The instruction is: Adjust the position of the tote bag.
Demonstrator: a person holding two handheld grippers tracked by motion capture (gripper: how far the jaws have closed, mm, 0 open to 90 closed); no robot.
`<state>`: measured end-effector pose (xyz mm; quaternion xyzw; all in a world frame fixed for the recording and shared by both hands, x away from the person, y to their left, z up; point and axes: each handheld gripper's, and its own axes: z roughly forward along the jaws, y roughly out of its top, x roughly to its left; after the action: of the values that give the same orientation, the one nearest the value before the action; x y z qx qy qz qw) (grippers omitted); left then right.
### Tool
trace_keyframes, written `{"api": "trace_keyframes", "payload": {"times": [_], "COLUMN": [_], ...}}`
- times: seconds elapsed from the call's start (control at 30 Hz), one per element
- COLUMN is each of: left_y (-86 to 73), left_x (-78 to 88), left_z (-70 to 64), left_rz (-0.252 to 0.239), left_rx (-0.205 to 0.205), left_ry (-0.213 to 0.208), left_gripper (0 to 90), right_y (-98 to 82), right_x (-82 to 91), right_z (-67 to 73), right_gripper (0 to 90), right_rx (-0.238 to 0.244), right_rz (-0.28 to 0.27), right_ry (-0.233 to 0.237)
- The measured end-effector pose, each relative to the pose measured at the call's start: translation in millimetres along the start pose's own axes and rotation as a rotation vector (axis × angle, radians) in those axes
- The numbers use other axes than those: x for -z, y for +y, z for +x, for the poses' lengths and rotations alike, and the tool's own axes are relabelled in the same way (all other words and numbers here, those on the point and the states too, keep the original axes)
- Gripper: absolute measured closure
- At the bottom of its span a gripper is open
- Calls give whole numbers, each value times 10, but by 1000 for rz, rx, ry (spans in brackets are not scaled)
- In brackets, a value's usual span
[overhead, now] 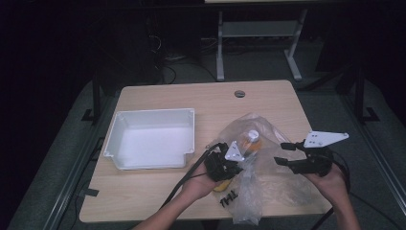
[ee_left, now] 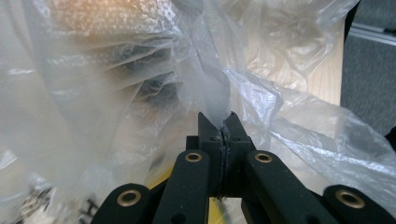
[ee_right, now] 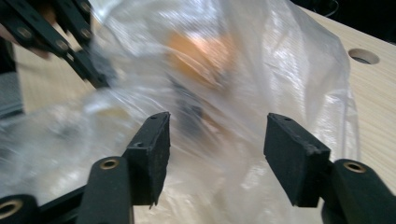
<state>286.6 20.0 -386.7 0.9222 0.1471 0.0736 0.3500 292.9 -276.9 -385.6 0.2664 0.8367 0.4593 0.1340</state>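
Plastic bag (overhead: 253, 167) lengthwise toward the person

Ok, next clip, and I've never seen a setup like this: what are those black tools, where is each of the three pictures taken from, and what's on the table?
There is no robot arm here: a person holds a two-jaw tool in each hand. The high view looks down on a wooden table from above the person's side. The other two pictures come from cameras riding on the tools, each looking along its own black jaws.

On the table lie an empty white tray and a clear plastic bag with something orange inside and black writing near its bottom edge.

The left gripper is shut on a fold of the bag's film, as the left gripper view shows close up. The right gripper is open, its jaws facing the bag with no film pinched between them.
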Motion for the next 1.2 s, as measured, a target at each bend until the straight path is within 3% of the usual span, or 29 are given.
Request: {"api": "trace_keyframes", "payload": {"times": [0.27, 0.3, 0.37, 0.4, 0.43, 0.47, 0.53, 0.57, 0.6, 0.93, 1.2], "left_y": [-40, -52, -59, -72, -72, -81, -89, -94, -97, -71, 29], "left_x": [173, 201, 216, 242, 242, 266, 277, 303, 319, 405, 473], "left_z": [113, 148, 164, 190, 190, 213, 224, 252, 268, 410, 502], "left_rz": [28, 29, 29, 33, 33, 38, 39, 42, 38, 5, -5], "left_rx": [-7, -2, 1, 5, 5, -4, 2, -1, 1, 35, 30], "left_ry": [34, 40, 42, 49, 49, 57, 59, 57, 56, 67, 81], "left_gripper": [896, 896, 896, 896, 896, 896, 896, 897, 897, 899, 899], "right_y": [33, 42, 44, 48, 48, 57, 64, 89, 96, 353, 676], "right_x": [-170, -234, -252, -285, -285, -294, -293, -272, -266, -118, -38], "right_z": [-79, -76, -74, -79, -79, -91, -89, -88, -88, -161, -247], "right_gripper": [414, 488, 530, 638, 638, 730, 755, 840, 862, 896, 897], "right_rx": [18, 36, 44, 50, 50, 51, 51, 64, 67, 103, 163], "right_rz": [53, 87, 98, 119, 119, 131, 132, 128, 126, 108, 113], "right_ry": [18, 24, 21, 24, 24, 27, 27, 34, 37, 70, 42]}}
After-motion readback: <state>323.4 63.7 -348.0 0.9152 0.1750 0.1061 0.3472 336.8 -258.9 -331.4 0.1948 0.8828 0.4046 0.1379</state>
